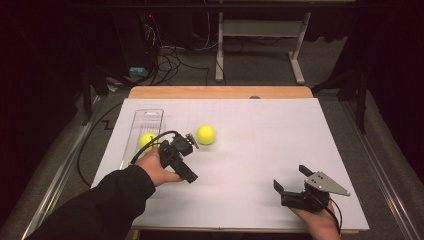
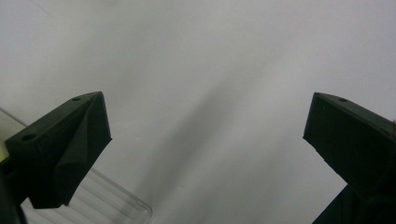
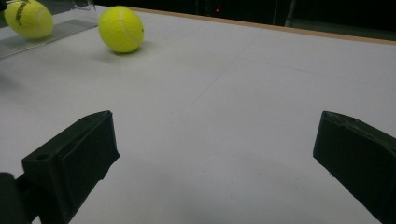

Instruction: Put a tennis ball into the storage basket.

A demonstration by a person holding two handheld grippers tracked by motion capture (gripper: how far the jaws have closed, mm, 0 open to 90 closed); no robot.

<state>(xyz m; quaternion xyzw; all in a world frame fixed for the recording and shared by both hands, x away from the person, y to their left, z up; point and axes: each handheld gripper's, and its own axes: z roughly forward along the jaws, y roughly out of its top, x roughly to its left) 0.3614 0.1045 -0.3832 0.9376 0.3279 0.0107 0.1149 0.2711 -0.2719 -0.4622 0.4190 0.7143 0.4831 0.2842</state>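
With my left gripper [image 1: 191,140] wide open and empty beside the tray [image 1: 131,145], I should straddle the loose ball [image 1: 205,134] squarely before closing.

My left claw [image 1: 192,141] is matte black with a looping black cable, my sleeve black. My right claw [image 1: 291,181] carries a grey three-cornered plate dotted with small holes.
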